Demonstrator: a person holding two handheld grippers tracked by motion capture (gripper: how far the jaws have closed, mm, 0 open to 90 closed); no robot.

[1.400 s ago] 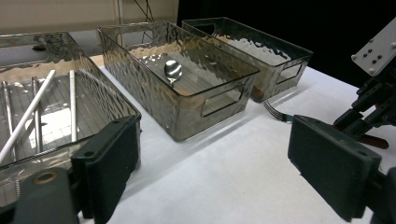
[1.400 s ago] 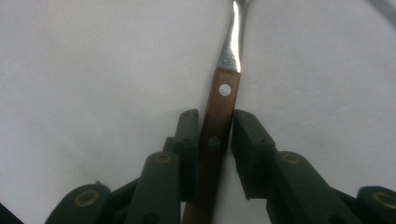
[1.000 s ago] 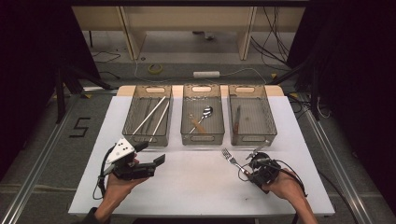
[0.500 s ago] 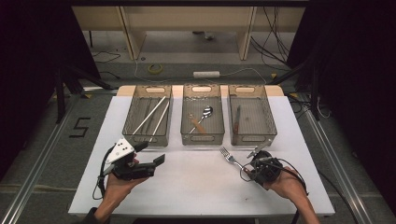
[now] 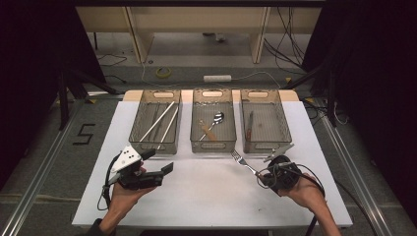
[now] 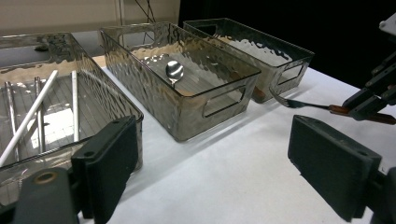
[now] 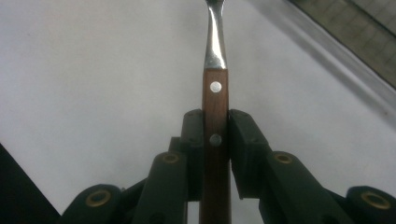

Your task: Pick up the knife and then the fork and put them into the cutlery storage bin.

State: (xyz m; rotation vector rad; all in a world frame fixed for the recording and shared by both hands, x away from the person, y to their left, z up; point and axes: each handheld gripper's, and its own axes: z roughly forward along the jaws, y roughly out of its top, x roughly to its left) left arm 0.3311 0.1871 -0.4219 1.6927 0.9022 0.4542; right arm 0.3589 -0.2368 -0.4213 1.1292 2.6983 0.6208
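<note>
My right gripper [image 5: 263,178] at the front right of the white table [image 5: 206,196] is shut on a fork [image 5: 243,162] with a brown wooden handle [image 7: 215,140]. Both pads press the handle's sides, and the tines point up-left, just in front of the middle bin [image 5: 213,125]. The fork [image 6: 299,103] hangs a little above the tabletop in the left gripper view. At the front left, my left gripper [image 5: 160,164] stands open with nothing between its jaws, aimed towards the bins.
Three clear bins stand in a row at the back. The left bin [image 5: 156,123] holds chopsticks and metal rods [image 6: 39,109]. The middle one holds a spoon [image 6: 174,71] and a wooden-handled piece. A utensil lies in the right bin [image 5: 263,123].
The right gripper has shifted slightly with the fork. My left gripper has kept still.
</note>
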